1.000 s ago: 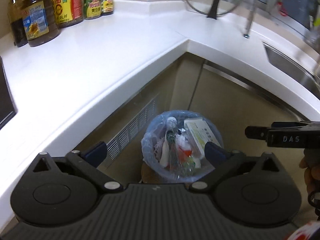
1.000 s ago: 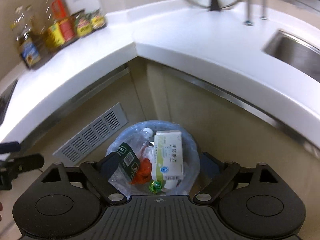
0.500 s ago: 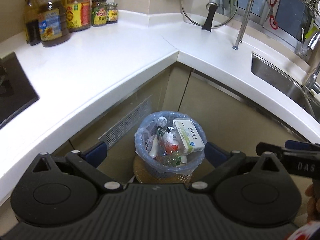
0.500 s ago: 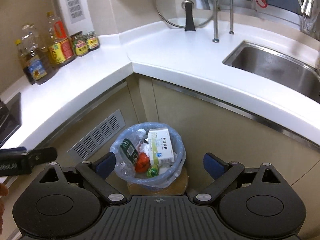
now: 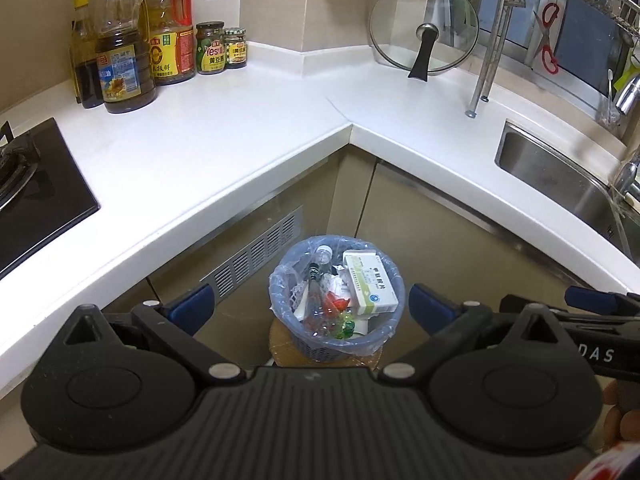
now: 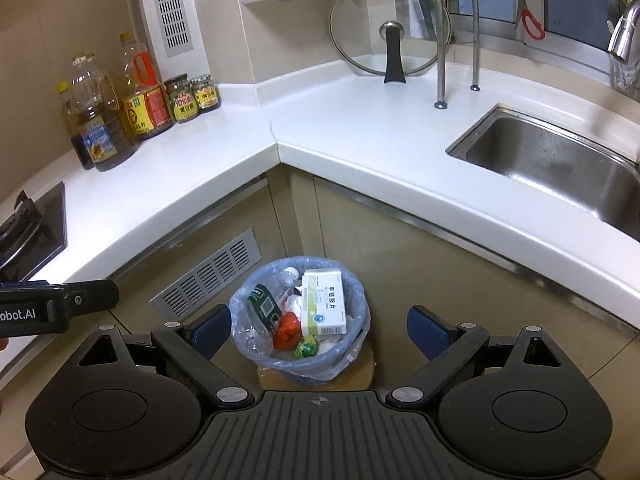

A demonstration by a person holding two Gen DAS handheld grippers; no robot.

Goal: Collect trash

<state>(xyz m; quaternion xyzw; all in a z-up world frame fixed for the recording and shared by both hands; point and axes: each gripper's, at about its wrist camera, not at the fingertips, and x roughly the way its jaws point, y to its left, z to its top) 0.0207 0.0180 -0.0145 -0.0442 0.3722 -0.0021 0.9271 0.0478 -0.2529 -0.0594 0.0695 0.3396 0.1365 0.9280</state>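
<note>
A small bin lined with a blue bag (image 5: 376,334) (image 6: 352,312) stands on the floor in the corner below the white counter. Inside lie a white-green carton (image 5: 370,282) (image 6: 324,304), a clear plastic bottle (image 5: 318,280) (image 6: 264,308), a red wrapper (image 6: 287,330) and a green wrapper (image 6: 306,349). My left gripper (image 5: 310,306) hangs high above the bin, open and holding nothing. My right gripper (image 6: 319,322) is likewise open and bare above the bin. Each gripper's body shows at the edge of the other's view.
White L-shaped counter (image 5: 224,136) carries oil bottles and jars (image 5: 152,56) at back left and a glass lid (image 5: 424,26) in the corner. A black hob (image 5: 36,184) lies left, a steel sink (image 6: 560,160) right. Beige cabinet doors and a vent grille (image 6: 208,276) surround the bin.
Both grippers have pulled up and back from the bin; it now looks smaller and farther below. More of the counter, hob and sink shows.
</note>
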